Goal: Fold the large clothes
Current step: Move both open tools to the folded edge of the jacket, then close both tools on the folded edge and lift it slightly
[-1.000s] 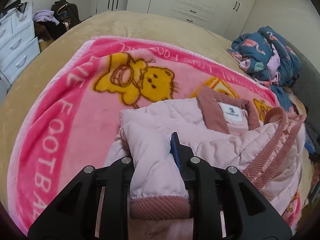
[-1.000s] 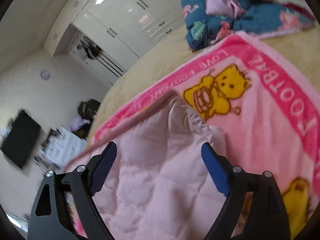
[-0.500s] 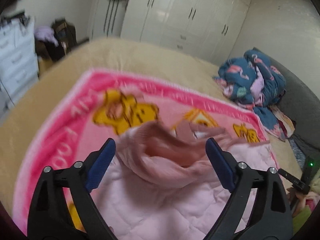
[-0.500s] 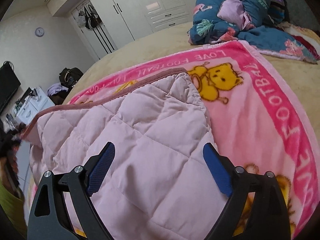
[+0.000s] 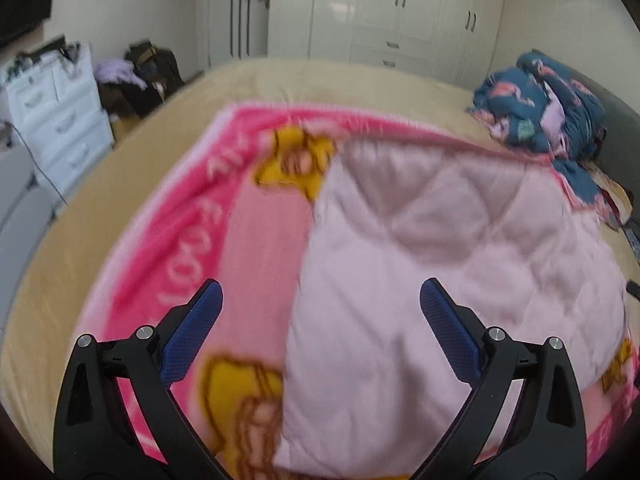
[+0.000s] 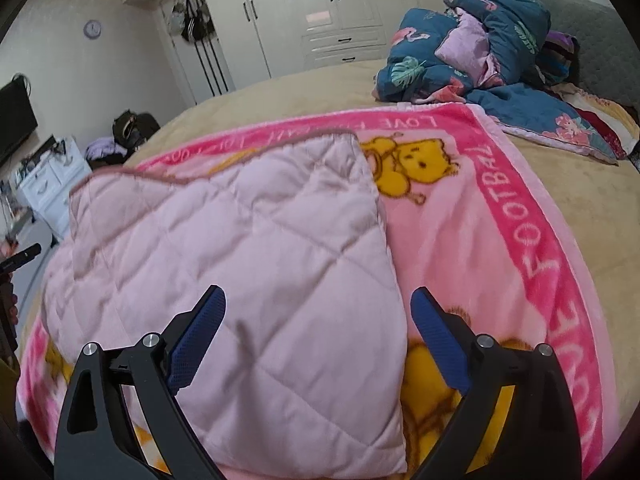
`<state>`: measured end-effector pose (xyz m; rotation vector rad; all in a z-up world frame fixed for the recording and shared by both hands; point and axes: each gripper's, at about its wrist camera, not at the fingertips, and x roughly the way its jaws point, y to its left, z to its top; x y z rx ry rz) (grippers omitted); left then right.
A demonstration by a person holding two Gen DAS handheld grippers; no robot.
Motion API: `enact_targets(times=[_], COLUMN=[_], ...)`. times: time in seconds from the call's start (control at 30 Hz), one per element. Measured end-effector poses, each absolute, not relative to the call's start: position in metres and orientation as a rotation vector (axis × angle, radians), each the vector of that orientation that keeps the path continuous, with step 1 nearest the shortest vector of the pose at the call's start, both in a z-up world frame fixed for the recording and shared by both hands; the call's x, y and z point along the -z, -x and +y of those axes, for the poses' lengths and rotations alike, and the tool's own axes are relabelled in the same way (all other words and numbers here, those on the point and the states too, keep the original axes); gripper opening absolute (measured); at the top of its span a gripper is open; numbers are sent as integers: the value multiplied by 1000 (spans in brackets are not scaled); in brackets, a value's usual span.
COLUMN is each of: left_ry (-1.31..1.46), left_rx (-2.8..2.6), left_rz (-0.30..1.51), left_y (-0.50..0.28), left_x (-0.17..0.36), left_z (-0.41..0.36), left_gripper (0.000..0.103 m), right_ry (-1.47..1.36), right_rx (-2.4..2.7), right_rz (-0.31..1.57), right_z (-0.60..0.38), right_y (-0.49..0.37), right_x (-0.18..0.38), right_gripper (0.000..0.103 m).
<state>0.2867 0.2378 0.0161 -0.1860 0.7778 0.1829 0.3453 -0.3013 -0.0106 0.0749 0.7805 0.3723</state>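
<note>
On the pink blanket, mid-bed | quilted jacket lies folded flat, released | your left gripper and right gripper are both opening wide, holding nothing.

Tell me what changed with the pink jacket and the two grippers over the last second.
The left gripper let go of the pale pink quilted jacket's sleeve cuff; its fingers are opening with nothing pressed between them. The jacket, earlier bunched with collar and label showing, now lies flat and folded, quilted side up. The right gripper was open throughout and is widening slightly. The pink bear-print fleece blanket and crumpled dark blue floral quilt stayed put.
</note>
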Motion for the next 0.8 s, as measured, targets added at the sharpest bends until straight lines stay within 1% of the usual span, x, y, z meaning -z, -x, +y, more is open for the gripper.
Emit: enact_targets(times=[0.17, 0.2, 0.23, 0.27, 0.3, 0.33, 0.37, 0.4, 0.43, 0.47, 0.5, 0.53, 0.67, 0.8], left_ry=[185, 188, 196, 210, 230, 247, 250, 255, 267, 269, 261, 259, 253, 222], left_rx=[-135, -127, -121, -110, -93, -90, -95, -93, -83, -81, -90, -92, -107, -138], left_rz=[831, 839, 838, 839, 842, 842, 842, 840, 833, 830, 828, 825, 797, 766], left_y=[-280, -280, -280, -281, -282, -284, -286, -288, -290, -293, -296, -299, -315, -335], left_x=[13, 17, 19, 21, 22, 22, 21, 20, 17, 14, 11, 7, -10, -23], left_z=[230, 228, 226, 225, 225, 226, 225, 225, 224, 224, 223, 223, 223, 224], left_gripper=[94, 94, 91, 79, 70, 59, 46, 39, 28, 19, 13, 13, 12, 12], right_ry=[-62, -67, -72, -61, -50, -54, -68, -79, -78, -77, -76, -76, -120, -155], right_rx=[-372, -373, -377, -358, -346, -351, -359, -359, -358, -357, -356, -353, -332, -298], right_rz=[792, 789, 789, 787, 784, 782, 779, 770, 760, 745, 731, 712, 643, 623], right_z=[-300, -300, -300, -299, -299, -300, -301, -302, -301, -300, -299, -298, -300, -298], right_y=[-347, -347, -348, -348, -348, -348, -348, -347, -346, -344, -344, -343, -351, -376], right_x=[21, 23, 25, 26, 27, 28, 29, 28, 27, 24, 22, 17, -4, -18], right_gripper=[93, 86, 76, 68, 49, 41, 37, 31, 26, 24, 21, 18, 16, 14])
